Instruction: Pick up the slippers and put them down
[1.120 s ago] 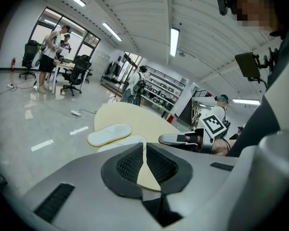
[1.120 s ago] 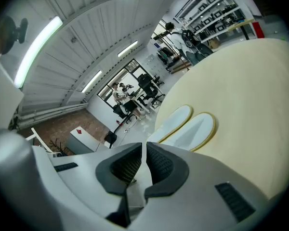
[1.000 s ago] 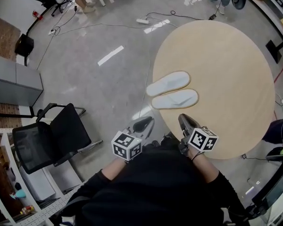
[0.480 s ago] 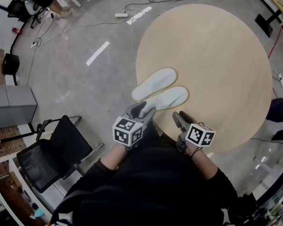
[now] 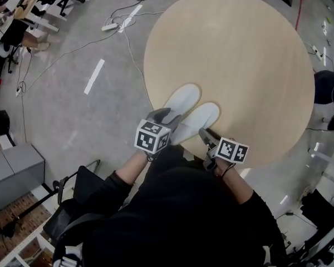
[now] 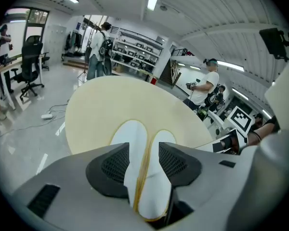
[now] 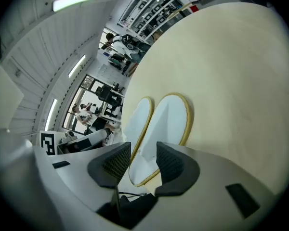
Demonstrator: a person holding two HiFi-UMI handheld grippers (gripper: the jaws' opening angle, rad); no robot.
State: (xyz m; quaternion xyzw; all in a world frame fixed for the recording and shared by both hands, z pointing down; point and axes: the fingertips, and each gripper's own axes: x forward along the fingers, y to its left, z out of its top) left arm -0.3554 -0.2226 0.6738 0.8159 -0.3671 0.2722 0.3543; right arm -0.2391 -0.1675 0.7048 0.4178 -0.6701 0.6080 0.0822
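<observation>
No word, number, brand or sign can be read anywhere in these views. The only printed marks are the black-and-white square patterns on the left cube [image 5: 152, 138], which sits on the left gripper [image 5: 168, 115], and on the right cube [image 5: 232, 150], which sits on the right gripper [image 5: 205, 133]. These patterns carry no letters or digits.
</observation>
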